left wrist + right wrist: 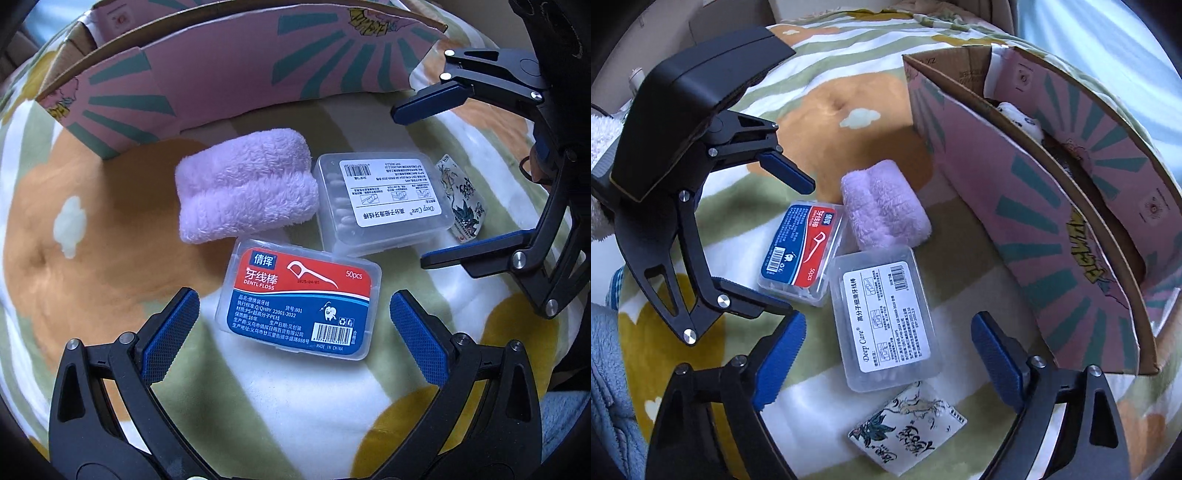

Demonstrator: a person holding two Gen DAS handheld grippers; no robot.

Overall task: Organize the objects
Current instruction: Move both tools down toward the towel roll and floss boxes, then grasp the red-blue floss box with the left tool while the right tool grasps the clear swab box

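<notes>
A red-and-blue dental floss box (pixel 301 301) (pixel 803 245) lies flat on the blanket. My left gripper (pixel 293 297) (pixel 801 245) stands open with its pads on either side of the box, apart from it. Just beyond lies a clear floss box with a white label (pixel 384 199) (pixel 886 321). My right gripper (pixel 888 321) (pixel 410 188) is open around that box without touching it. A rolled purple fluffy cloth (pixel 247 188) (pixel 884 218) rests beside both boxes. A small packet with an ink drawing (pixel 461 199) (pixel 908 432) lies by the clear box.
An open pink cardboard box with teal rays (pixel 221 85) (pixel 1052 229) stands behind the objects, with a white item (pixel 1023 118) inside. Everything sits on a soft blanket (pixel 92 229) (pixel 831 103) of orange, green and white. A blue fleece sleeve (pixel 605 369) is at the left edge.
</notes>
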